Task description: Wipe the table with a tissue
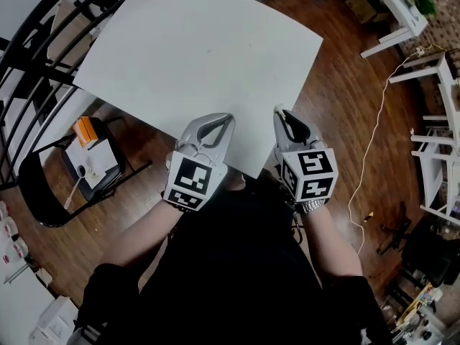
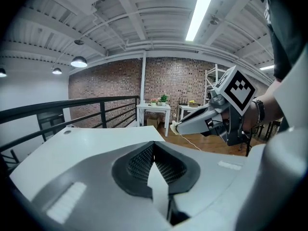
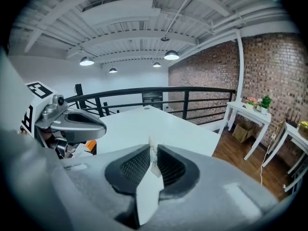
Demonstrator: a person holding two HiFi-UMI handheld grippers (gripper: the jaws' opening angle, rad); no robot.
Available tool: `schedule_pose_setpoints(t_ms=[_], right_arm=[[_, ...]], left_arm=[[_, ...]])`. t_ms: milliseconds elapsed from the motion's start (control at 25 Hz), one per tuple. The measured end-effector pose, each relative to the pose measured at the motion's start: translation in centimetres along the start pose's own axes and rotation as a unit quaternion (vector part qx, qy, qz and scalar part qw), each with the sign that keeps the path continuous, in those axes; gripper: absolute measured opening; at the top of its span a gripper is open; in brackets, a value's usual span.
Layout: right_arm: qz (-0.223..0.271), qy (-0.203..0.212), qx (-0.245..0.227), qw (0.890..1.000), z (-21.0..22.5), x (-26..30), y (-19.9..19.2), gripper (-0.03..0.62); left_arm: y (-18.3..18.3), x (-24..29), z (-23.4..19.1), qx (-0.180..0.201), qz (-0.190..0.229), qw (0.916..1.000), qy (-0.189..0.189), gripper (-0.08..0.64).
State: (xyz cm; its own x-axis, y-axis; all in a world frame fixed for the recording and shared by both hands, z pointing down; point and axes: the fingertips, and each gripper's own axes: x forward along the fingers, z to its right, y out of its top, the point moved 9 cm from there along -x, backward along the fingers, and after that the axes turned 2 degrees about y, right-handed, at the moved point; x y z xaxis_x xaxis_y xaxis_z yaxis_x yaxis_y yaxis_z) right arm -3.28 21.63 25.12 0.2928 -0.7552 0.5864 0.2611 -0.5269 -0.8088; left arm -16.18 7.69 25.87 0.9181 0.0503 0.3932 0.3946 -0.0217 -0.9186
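A bare white table (image 1: 201, 49) lies in front of me, and both grippers hover side by side over its near edge. My left gripper (image 1: 224, 118) has its jaws shut, and in the left gripper view (image 2: 154, 144) nothing shows between them. My right gripper (image 1: 280, 113) is shut on a small scrap of white tissue (image 3: 151, 143) that pokes up between its pads. The same tissue (image 2: 174, 127) shows at the right gripper's tip in the left gripper view. Both grippers point across the tabletop (image 3: 144, 121), above it and not touching.
A black chair (image 1: 43, 192) at the left carries an orange object and a white box (image 1: 93, 160). A black railing (image 1: 36, 63) runs along the table's far left. White side tables (image 1: 402, 13) and a white cable (image 1: 370, 157) are on the wooden floor at the right.
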Motion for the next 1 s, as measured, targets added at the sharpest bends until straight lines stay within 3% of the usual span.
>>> schedule_pose_setpoints(t_ms=[160,400,720,1000], right_arm=[[-0.002,0.023,-0.008,1.0,1.4,0.8,0.2,0.035],[-0.018,0.098,-0.037,0.994,5.0,2.9,-0.1,0.035],[-0.053,0.215,-0.091,0.971,10.7,5.8,-1.1,0.035],[-0.061,0.254,-0.122,0.958,13.4,6.1,-1.1,0.035]], left_arm=[[-0.3,1.0,0.3,-0.009,-0.01,0.9997,0.021,0.017],[0.0,4.5,1.9,-0.037,-0.031,0.9953,0.084,0.017],[0.0,10.1,5.7,-0.093,-0.071,0.9791,0.166,0.017],[1.2,10.9,8.1,-0.11,-0.079,0.9685,0.209,0.017]])
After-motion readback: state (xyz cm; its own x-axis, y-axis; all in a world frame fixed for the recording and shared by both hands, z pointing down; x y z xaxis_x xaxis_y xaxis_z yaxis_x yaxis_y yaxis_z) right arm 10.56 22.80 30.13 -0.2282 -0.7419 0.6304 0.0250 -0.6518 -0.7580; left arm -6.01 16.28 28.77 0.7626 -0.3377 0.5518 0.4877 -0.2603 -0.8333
